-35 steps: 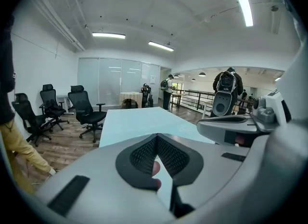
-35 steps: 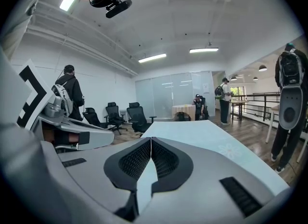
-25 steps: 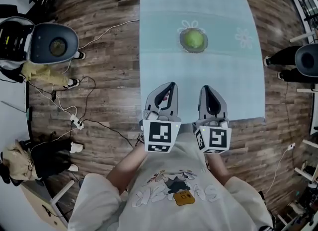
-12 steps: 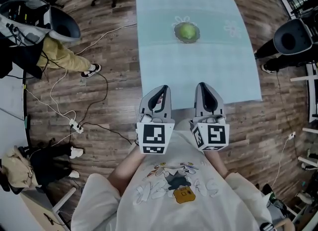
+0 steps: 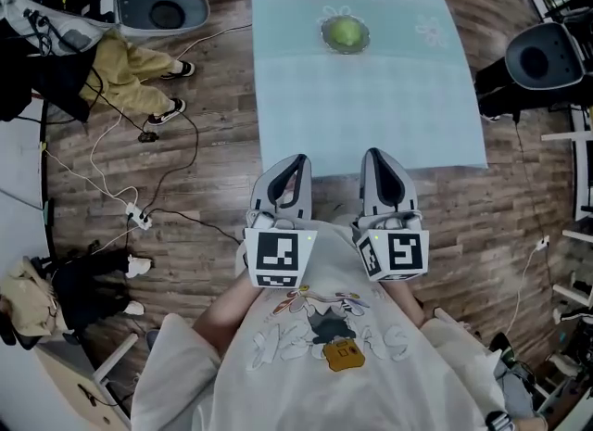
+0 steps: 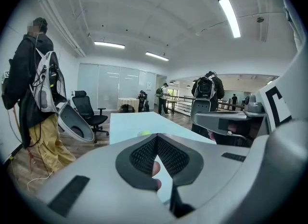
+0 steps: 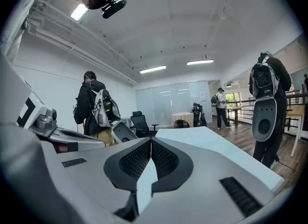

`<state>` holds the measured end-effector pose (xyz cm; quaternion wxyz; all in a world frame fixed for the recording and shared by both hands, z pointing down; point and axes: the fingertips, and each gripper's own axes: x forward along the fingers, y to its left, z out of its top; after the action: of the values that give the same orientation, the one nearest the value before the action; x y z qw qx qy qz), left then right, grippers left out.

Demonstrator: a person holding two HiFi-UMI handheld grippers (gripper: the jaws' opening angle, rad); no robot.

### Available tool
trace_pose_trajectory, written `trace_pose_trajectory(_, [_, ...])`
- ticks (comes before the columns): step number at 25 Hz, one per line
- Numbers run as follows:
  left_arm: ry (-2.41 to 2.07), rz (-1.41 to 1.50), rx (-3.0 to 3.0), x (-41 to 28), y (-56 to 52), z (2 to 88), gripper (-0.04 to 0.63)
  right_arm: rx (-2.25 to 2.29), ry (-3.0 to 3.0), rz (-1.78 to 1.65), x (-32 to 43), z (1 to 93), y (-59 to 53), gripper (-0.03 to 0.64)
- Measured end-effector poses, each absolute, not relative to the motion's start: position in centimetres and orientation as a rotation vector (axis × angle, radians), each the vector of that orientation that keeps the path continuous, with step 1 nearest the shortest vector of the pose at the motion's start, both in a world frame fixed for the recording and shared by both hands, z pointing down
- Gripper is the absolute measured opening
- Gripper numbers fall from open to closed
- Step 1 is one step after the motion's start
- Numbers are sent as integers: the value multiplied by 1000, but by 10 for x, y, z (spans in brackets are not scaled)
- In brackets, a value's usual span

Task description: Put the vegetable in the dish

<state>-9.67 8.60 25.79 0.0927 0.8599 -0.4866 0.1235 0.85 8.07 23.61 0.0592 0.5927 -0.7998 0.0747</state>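
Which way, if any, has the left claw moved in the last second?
Yes: the left claw drew back from the table; it reached well over its near edge, now only the tips do.

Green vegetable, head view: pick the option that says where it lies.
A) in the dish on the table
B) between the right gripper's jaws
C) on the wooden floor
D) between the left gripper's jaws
A: the green vegetable lies in the dish at the far end of the table, well ahead of the shut left gripper and right gripper.
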Motion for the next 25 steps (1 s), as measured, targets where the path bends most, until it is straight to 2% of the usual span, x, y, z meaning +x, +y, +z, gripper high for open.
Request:
trace_pose_trajectory(13, [-1397, 398, 2594, -52, 126, 254, 6, 1701, -2442, 218, 14, 241, 126, 21])
trace_pose_trajectory(25, [-1390, 371, 2609, -46, 128, 247, 6, 1695, -2455, 202, 17, 235, 127, 21])
